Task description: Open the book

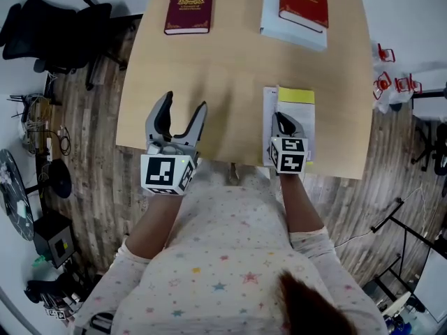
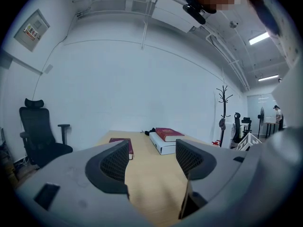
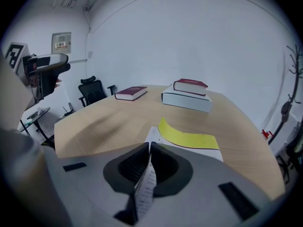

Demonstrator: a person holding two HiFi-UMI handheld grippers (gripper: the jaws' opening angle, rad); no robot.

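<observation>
The book [image 1: 305, 121] lies flat at the table's front right edge, with white pages showing and a yellow leaf [image 1: 296, 95] on its far part. In the right gripper view the yellow leaf [image 3: 187, 137] curls upward at its left end. My right gripper [image 1: 282, 122] sits over the book's near left part, shut on a thin printed page [image 3: 146, 188] that stands on edge between its jaws. My left gripper [image 1: 183, 110] hovers over bare table to the left, jaws wide apart and holding nothing. The left gripper view shows only tabletop between its fingers [image 2: 115, 163].
A dark red closed book [image 1: 188, 8] lies at the far left of the wooden table [image 1: 230, 61]. Another red book [image 1: 304, 0] rests on a white box [image 1: 293, 32] at the far right. A black office chair [image 1: 56, 30] stands left of the table.
</observation>
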